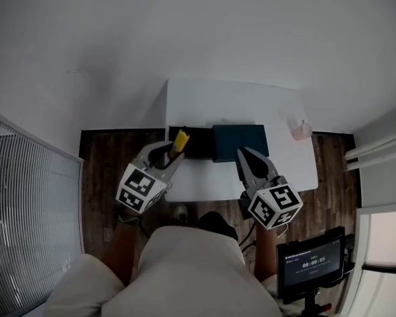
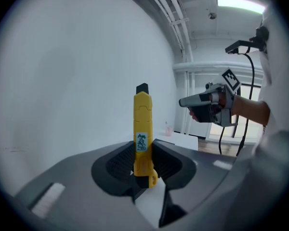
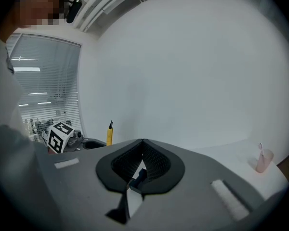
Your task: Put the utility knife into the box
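Left gripper clamps the yellow utility knife low on its handle, upright at frame centre. Right gripper is closed and empty, beside the box. We judge the knife light, rigid and smooth, best held mid-handle, clear of the blade.

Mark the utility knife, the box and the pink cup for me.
utility knife (image 2: 142,129): left gripper view, middle of its yellow body.
box (image 1: 241,142): head view, on its teal face.
pink cup (image 1: 301,130): head view, on its side, at the table's far right corner.
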Action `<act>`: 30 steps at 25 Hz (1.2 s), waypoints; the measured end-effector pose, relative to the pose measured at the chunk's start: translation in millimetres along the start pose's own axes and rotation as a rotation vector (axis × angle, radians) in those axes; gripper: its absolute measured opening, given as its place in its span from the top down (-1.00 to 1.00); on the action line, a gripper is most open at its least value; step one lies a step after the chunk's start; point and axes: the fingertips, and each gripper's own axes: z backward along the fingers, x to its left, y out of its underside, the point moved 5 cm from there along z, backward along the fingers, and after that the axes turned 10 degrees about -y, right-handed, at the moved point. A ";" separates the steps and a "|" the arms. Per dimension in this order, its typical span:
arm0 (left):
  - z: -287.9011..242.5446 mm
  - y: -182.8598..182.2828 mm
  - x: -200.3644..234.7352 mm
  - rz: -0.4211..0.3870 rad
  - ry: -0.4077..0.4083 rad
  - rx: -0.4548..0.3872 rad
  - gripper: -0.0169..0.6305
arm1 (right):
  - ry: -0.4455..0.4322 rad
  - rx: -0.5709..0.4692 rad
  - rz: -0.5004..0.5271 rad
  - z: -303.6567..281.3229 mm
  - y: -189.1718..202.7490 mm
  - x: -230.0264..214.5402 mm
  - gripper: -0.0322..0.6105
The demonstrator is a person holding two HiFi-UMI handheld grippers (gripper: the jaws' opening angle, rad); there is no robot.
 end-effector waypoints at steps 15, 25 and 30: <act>1.3 37.3 -4.0 -0.073 -0.035 0.127 0.61 | -0.021 0.028 -0.054 -4.5 28.5 6.6 0.89; -0.2 53.3 -10.6 -0.111 -0.014 0.189 0.61 | -0.014 0.053 -0.093 -7.5 43.0 10.5 0.89; -3.0 65.4 -15.4 -0.114 -0.006 0.209 0.61 | -0.020 0.059 -0.103 -9.3 47.0 11.3 0.89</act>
